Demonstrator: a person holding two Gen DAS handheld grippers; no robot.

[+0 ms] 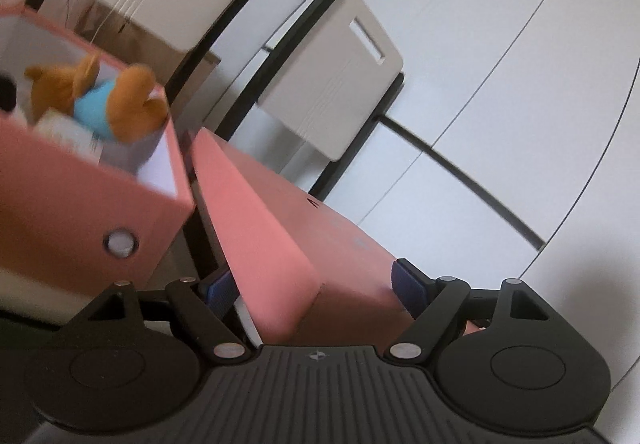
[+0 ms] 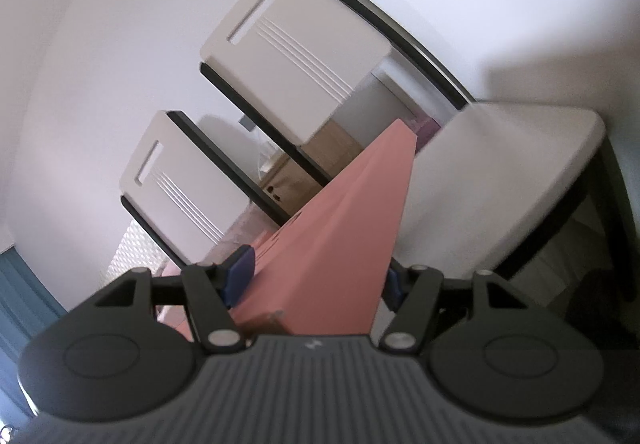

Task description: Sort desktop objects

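White floor behind, left gripper [image 1: 316, 290] and right gripper [image 2: 314, 282] each clamped on pink lid [image 1: 280, 228].

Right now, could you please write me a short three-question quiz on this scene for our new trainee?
1. True or false: the left gripper is shut on the pink lid.
2. What is the right gripper holding? A) a plush toy B) the pink lid C) nothing
3. Fill in: the orange plush toy lies inside the open pink ____.

Key: 1 true; 2 B; 3 box.
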